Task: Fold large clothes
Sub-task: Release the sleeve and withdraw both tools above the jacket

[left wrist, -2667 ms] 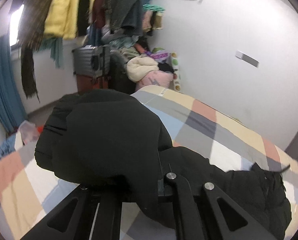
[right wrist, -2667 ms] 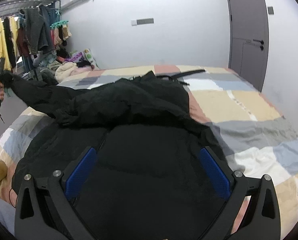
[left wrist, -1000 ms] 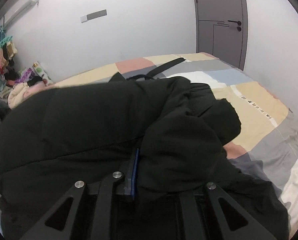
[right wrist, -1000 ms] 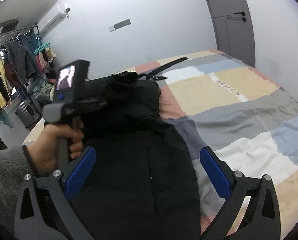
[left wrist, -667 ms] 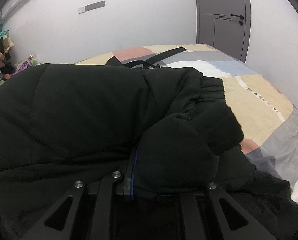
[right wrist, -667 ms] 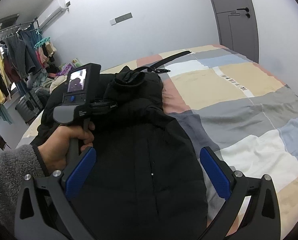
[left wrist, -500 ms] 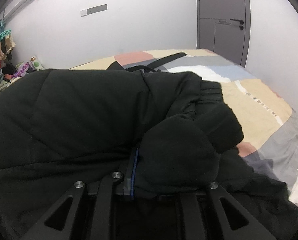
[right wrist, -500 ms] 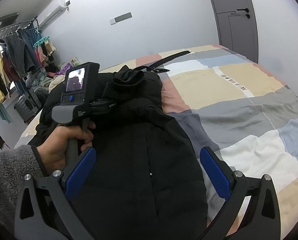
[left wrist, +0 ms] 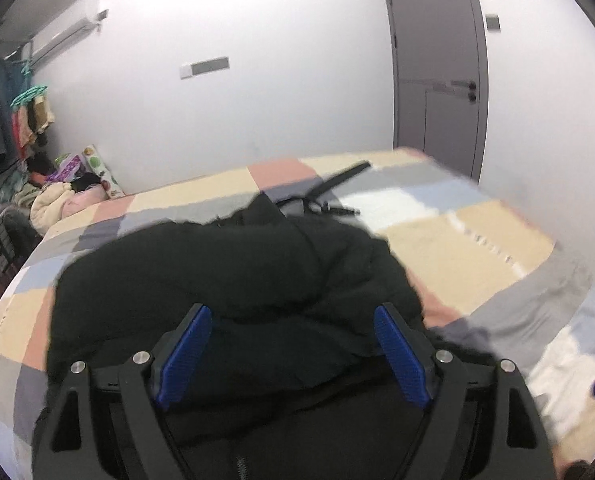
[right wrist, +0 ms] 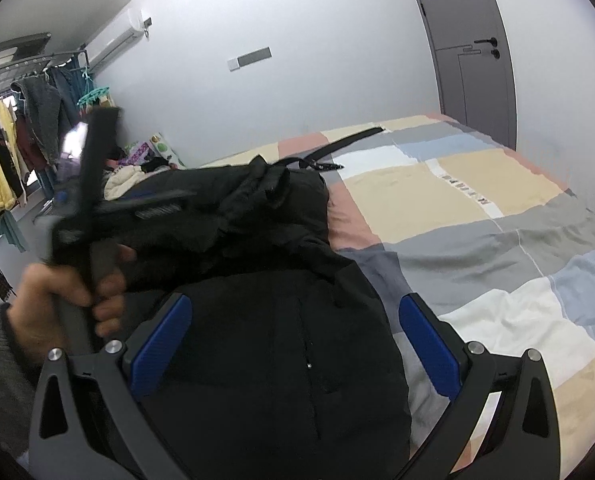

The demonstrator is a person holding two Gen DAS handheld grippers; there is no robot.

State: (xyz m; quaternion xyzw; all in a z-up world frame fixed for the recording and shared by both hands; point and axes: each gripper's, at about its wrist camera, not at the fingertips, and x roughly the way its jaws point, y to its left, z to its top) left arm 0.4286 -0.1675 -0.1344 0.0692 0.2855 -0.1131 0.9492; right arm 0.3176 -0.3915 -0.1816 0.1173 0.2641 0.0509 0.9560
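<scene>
The left gripper [left wrist: 293, 338] stands wide open, its two blue pads [left wrist: 183, 350] spread apart with nothing between them, hovering just above the black puffer jacket [left wrist: 233, 276]. In the right wrist view this same tool shows as a blurred handheld device gripped by the person's left hand [right wrist: 63, 294], close over the upper part of the jacket. The right gripper [right wrist: 297, 330] is also spread open and empty, its blue pads [right wrist: 427, 344] either side of the jacket's lower body, above the fabric; whether it touches cannot be told.

The jacket lies on a bed with a patchwork duvet [right wrist: 477, 204] of beige, grey, pink, white and pale blue squares. Its upper portion is bunched and doubled over into a thick mound, with the longer body stretching toward the right gripper. A black strap [right wrist: 347, 140] lies on the duvet just beyond the jacket's far end.

Behind the bed rises a white wall with a grey door [left wrist: 437, 76]. To the left hangs a rack of clothes [right wrist: 5, 160], with a heap of clothing on the floor beside it
</scene>
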